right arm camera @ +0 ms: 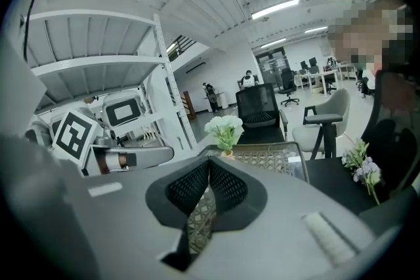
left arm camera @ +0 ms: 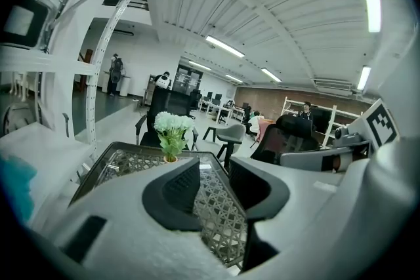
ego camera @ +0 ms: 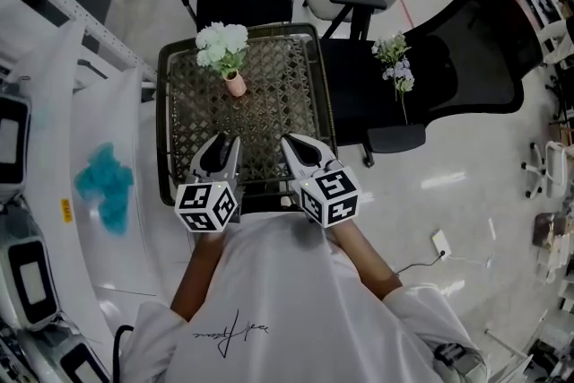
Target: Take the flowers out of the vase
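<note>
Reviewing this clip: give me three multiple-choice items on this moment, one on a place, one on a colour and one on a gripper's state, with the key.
1. Where does the loose purple-and-white sprig lie?
A. on the floor
B. on the black chair seat
C. on a white shelf

2. What colour are the flowers in the vase?
A. white
B. red
C. yellow

3. How do the jaws of the left gripper stand?
A. apart, nothing between them
B. closed on a stem
C. closed on a cloth

Key:
1 B: the head view shows the sprig resting on the seat.
2 A: the blooms are white above green leaves.
3 A: the left gripper view shows a gap between the jaws, with only the woven table behind it.
</note>
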The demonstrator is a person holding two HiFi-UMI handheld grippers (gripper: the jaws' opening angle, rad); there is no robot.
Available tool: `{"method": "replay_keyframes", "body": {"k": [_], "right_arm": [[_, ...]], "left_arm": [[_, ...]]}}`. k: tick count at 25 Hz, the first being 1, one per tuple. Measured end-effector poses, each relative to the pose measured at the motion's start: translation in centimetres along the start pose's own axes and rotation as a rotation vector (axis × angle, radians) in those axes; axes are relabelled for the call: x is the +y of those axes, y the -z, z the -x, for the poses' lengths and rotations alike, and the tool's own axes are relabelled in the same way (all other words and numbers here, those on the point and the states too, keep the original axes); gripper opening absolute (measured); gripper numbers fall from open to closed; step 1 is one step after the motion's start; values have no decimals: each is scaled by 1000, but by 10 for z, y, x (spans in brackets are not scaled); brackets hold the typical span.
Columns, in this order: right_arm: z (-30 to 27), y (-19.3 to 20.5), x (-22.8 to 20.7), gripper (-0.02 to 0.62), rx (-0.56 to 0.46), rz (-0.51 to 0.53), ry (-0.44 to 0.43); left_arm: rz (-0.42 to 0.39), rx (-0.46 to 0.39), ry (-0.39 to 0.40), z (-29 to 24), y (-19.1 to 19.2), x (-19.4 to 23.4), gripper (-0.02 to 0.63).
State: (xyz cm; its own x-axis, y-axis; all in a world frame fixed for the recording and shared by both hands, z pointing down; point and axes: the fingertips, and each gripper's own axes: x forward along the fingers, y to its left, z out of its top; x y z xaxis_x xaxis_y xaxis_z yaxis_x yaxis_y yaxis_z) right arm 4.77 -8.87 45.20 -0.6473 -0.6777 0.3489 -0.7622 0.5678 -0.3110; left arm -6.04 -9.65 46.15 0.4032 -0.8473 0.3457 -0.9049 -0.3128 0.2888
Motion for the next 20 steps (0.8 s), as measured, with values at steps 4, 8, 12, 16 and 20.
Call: {"method": "replay_keyframes", "body": {"k": [4,8,12,16,20], "right_arm": [[-11,-4,-3,6,15,14,6],[-20,-6,-10,6,37,14,11],[-29,-6,-13,6,59,10,13],[-39,0,-12,6,95,10,-4],[-49,10,-2,6,148,41,-41]], "left_arm": [[14,7,-1,-14,-3,11,150],[28,16,-8,-31,-3,22,161],[39,28,-24,-43,-1,35,173],[58,22,-29,-54,-3,43,181],[53,33,-11,-64,-1,45,196]]}}
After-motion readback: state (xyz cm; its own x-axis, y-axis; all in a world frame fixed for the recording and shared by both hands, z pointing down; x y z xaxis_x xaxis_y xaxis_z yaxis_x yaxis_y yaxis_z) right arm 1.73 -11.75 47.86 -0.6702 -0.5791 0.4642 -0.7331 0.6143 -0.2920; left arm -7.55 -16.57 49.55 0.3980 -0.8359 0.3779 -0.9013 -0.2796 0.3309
